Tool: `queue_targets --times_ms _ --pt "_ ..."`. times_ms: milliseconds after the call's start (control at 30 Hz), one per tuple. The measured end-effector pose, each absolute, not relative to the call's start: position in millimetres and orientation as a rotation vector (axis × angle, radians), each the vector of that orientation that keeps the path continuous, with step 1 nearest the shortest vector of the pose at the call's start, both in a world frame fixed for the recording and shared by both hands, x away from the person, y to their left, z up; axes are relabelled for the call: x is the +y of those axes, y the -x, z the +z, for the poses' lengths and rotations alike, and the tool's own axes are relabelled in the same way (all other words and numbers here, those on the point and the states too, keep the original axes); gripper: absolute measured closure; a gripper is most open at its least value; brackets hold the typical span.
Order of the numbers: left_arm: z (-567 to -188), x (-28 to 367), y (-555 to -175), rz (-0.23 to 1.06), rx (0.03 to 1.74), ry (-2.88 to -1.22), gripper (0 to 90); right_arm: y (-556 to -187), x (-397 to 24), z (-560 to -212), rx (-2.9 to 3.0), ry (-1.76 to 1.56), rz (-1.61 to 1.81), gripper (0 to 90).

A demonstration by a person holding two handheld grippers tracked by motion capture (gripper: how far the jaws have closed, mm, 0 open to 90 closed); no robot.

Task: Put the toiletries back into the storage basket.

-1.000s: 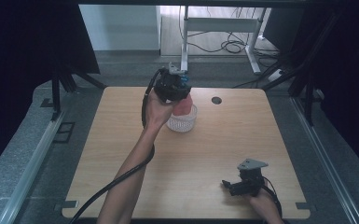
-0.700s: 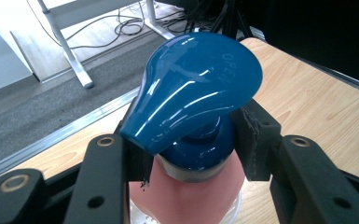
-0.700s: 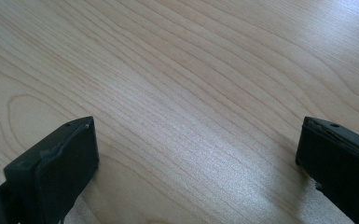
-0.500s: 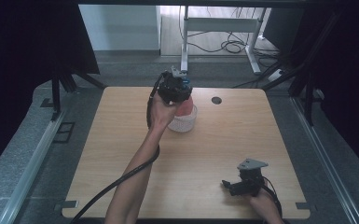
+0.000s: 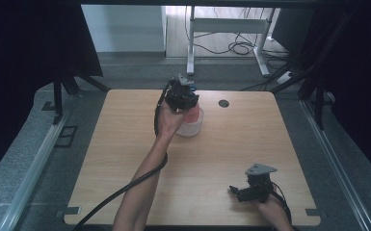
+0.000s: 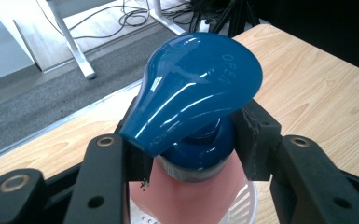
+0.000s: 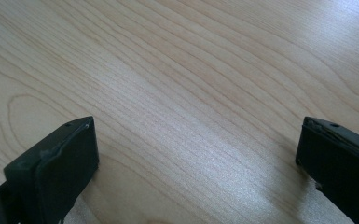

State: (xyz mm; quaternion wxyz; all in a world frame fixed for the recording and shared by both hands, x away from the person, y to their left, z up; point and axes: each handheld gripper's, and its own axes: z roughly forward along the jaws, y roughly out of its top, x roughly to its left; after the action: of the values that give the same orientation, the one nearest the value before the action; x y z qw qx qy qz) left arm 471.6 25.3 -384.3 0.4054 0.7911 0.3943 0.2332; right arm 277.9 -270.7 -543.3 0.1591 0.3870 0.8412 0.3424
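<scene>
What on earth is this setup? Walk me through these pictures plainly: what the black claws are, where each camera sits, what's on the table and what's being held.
No robot here: a person holds a hand-held two-jaw gripper in each hand and works at a wooden table.

The high view looks down from above the person's side; the forearms come in from the bottom. The other two pictures come from small cameras that ride on the grippers and look along their black jaws.

The left gripper is at the far middle of the table. In the left gripper view its jaws are shut on a pink bottle just under its blue cap, which is marked OPEN. The bottle sits in a white perforated basket.

The right gripper is low at the near right corner, jaws open, with bare wood between them.
</scene>
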Motion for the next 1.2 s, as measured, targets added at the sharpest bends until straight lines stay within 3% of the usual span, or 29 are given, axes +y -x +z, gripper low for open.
queue_targets --times_ms 1200 --pt "-437 26 -478 0.558 1.071 -2.021 52.8 -278 -271 -543 2.409 -1.101 0.978 0.0"
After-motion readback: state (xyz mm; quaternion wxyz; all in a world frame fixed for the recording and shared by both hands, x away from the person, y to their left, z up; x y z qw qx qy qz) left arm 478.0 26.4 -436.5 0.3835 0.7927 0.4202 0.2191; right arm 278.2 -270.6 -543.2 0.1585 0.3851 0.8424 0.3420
